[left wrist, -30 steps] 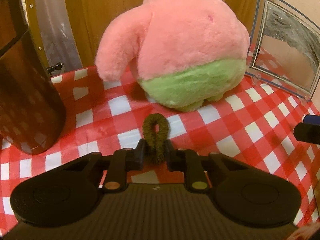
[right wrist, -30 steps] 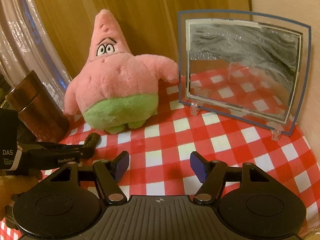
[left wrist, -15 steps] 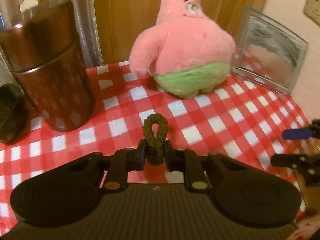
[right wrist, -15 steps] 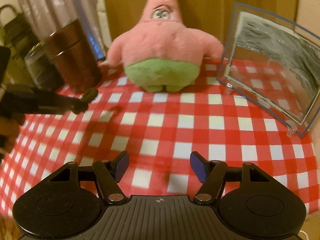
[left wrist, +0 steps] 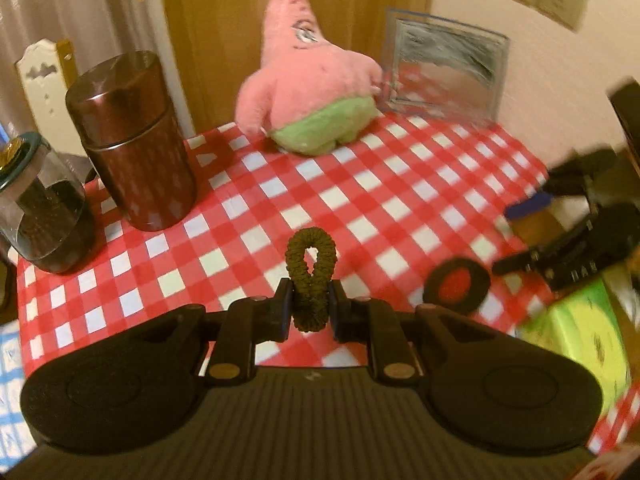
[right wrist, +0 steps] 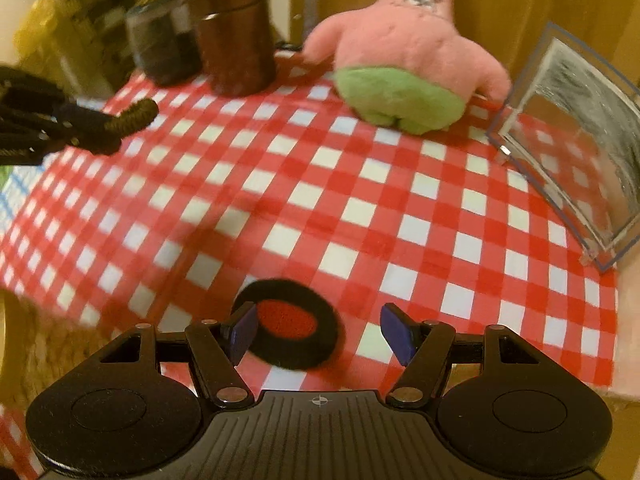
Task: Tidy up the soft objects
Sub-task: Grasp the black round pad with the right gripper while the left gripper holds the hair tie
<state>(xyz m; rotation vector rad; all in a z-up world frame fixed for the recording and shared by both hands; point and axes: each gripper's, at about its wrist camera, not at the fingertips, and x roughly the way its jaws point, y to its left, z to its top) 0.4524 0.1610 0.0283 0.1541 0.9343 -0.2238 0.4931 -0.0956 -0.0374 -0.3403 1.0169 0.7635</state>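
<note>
Left wrist view showed the left gripper [left wrist: 310, 312], clenched on the olive hair tie [left wrist: 310, 276], lifted back from the plush toy [left wrist: 308, 80], while the right gripper [right wrist: 320, 334], jaws opening and empty, neared the black ring [right wrist: 290, 334] on the checked cloth [right wrist: 360, 208], likely the next pickup

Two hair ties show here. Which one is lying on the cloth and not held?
The black hair tie lies flat on the checked cloth beneath the right gripper, whose jaws are opening. The olive hair tie is pinched upright in the left gripper.
</note>
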